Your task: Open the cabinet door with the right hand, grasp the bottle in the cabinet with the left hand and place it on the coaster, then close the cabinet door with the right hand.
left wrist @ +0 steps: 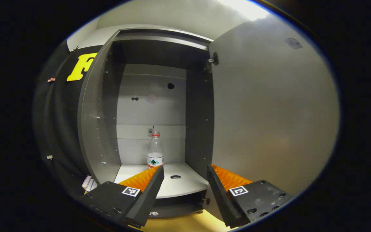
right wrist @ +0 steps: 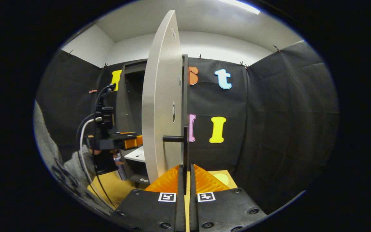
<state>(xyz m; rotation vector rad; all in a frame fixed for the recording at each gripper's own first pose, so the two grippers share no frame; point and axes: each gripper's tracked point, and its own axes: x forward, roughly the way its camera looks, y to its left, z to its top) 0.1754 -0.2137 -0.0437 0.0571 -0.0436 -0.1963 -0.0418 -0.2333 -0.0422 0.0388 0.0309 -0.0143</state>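
Left gripper view is showing the left gripper (left wrist: 185, 172) at the bottom of the frame with its two fingers spread wide and nothing between them. Just above the gap, a bit left of middle, the bottle (left wrist: 155, 151) is standing straight up on the cabinet shelf (left wrist: 188, 185), cap on top. So the bottle is lying dead ahead of this gripper and deeper inside the cabinet (left wrist: 101, 106), and the fingers are not touching it. To reach it, the gripper looks like it needs to go straight forward, with one finger on each side of the tall bottle. The cabinet door (left wrist: 269, 112) is hanging open on the right side of the frame.

Right gripper view is showing the right gripper (right wrist: 185, 175) at the bottom middle, squeezing the thin black door handle (right wrist: 185, 151). The left gripper is sitting at the left, pointing into the cabinet, so it is the nearer one to the bottle. I cannot pick out the coaster for sure.
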